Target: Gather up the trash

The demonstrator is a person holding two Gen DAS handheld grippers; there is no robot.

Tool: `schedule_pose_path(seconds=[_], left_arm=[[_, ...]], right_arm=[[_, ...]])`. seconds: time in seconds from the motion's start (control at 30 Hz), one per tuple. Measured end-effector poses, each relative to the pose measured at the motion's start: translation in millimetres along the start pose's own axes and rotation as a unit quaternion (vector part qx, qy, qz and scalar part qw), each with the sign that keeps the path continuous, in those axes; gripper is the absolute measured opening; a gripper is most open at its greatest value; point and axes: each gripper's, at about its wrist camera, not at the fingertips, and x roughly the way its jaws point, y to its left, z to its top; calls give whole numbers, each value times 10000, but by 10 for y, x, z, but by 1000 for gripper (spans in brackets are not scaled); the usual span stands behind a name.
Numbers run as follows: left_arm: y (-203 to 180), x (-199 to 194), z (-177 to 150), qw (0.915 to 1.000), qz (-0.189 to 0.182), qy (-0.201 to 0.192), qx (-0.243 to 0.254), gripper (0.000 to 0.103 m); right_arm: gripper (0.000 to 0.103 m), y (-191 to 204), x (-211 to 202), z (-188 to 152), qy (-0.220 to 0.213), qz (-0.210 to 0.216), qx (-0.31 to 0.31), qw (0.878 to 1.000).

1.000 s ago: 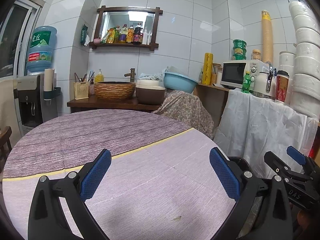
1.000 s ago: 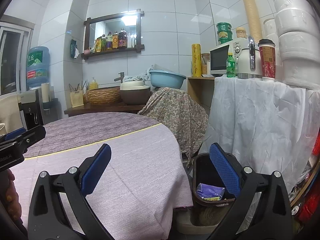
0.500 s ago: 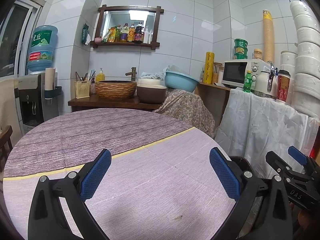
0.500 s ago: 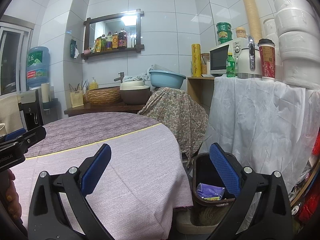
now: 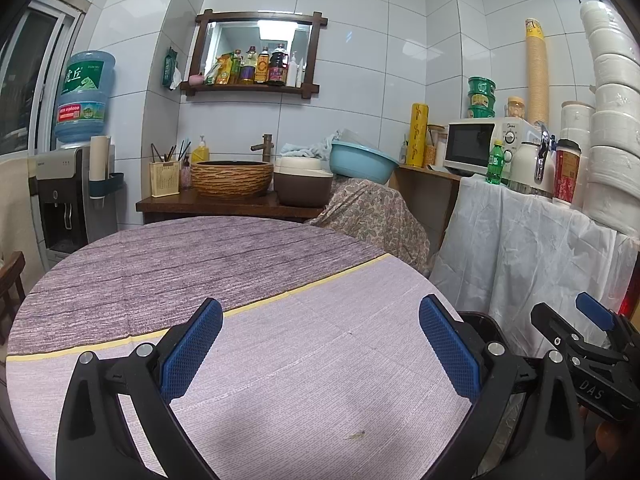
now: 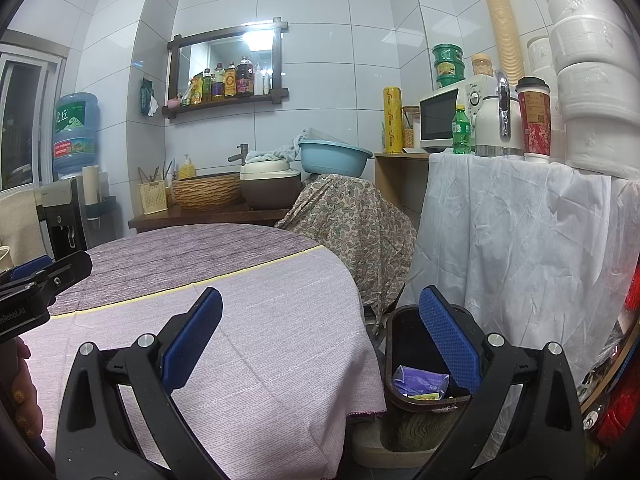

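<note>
Left wrist view: the left hand-held gripper [image 5: 320,348] hovers wide and empty over the cloth-covered bench [image 5: 200,264], where only a small speck [image 5: 356,435] shows as possible trash. Right wrist view: the right hand-held gripper [image 6: 320,340], likewise wide and empty, straddles the bench edge and the bin [image 6: 404,360] holding a purple wrapper [image 6: 420,382]; the step in hand is best done by scanning for leftovers before closing.
</note>
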Motion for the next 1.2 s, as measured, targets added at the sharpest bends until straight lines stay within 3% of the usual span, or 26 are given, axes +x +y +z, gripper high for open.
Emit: schedule_pose_path(seconds=[1.2], left_arm=[[-50, 37, 5, 9998, 53, 207, 23, 98]], right_arm=[[97, -100, 28, -12, 4, -57, 50, 10000]])
